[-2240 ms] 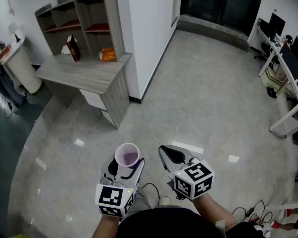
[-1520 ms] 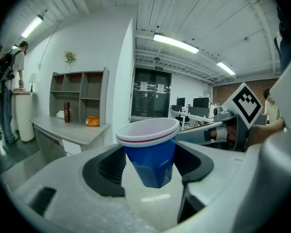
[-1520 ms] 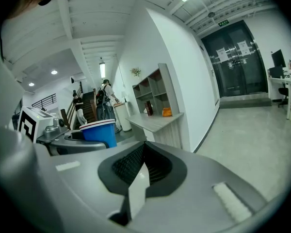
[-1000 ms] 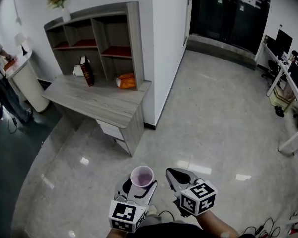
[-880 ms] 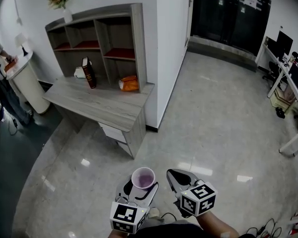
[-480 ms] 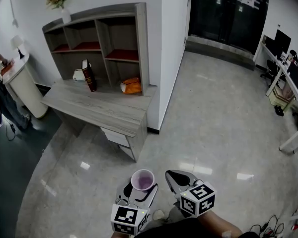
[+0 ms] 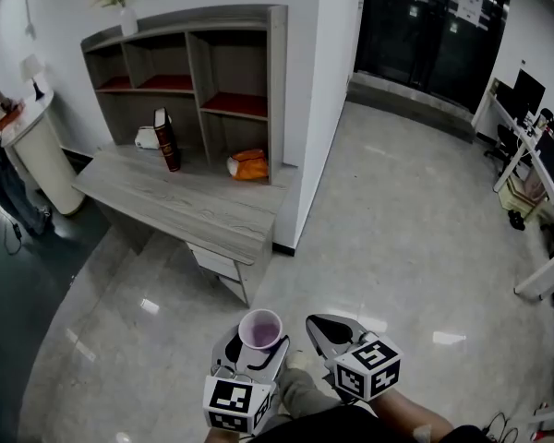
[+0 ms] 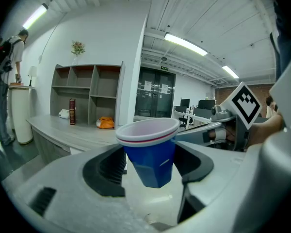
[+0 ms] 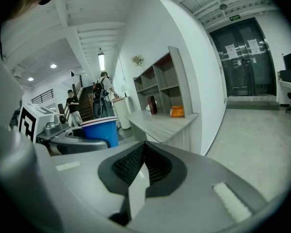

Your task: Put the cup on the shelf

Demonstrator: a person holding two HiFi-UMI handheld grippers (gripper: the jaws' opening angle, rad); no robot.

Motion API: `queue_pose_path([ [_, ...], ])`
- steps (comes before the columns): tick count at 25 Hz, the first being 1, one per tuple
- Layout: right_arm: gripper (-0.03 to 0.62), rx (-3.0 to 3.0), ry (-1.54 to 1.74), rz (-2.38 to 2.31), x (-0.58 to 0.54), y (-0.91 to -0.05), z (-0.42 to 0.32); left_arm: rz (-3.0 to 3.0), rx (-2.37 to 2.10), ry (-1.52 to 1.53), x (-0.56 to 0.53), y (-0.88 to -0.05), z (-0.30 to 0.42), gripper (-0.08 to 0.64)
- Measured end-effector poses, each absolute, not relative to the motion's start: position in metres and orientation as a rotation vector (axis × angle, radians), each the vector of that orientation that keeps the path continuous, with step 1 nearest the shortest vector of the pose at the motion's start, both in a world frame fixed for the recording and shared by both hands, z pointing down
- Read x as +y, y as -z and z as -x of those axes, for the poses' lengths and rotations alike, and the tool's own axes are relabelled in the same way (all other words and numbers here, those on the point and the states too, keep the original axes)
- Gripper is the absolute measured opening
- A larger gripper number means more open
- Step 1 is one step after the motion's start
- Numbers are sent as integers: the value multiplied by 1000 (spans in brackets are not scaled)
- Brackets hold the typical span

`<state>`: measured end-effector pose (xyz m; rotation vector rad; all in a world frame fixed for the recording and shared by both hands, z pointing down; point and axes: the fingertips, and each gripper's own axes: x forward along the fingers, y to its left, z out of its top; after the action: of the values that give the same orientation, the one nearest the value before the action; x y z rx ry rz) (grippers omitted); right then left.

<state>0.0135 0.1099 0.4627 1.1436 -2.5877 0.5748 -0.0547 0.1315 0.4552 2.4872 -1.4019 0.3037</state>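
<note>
A blue paper cup [image 8: 151,155] with a white rim and pale inside [image 7: 260,329] stands upright between the jaws of my left gripper [image 7: 257,338], which is shut on its sides low in the head view. Just to its right, my right gripper [image 7: 319,326] is shut with nothing in it; in the right gripper view its jaws [image 9: 143,149] meet and the cup [image 9: 100,132] shows at the left. The grey shelf unit [image 7: 196,66] with open compartments stands on a wooden desk [image 7: 180,203] ahead and to the left, well beyond both grippers.
On the desk by the shelf are a dark book [image 7: 166,139], a white object [image 7: 147,137] and an orange bag [image 7: 249,166]. A flower vase [image 7: 120,5] tops the shelf. A person stands by a white stand [image 7: 39,141] at left. A white wall corner [image 7: 328,90] and office desks [image 7: 540,187] lie at right.
The shelf and desk have drawn nearer and sit lower in the head view. Both grippers keep their places, the cup still held in the left one.
</note>
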Motion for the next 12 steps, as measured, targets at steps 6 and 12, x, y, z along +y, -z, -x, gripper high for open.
queue_pose_path([
  [6,-2,-2646,-586,-1074,66,-460,13,-2470,-1435,-331,99,-452,63,295],
  [12,-2,-2660,-568,-1030,16,-453,26,-2472,-1465,-332,50,-442,71,295],
])
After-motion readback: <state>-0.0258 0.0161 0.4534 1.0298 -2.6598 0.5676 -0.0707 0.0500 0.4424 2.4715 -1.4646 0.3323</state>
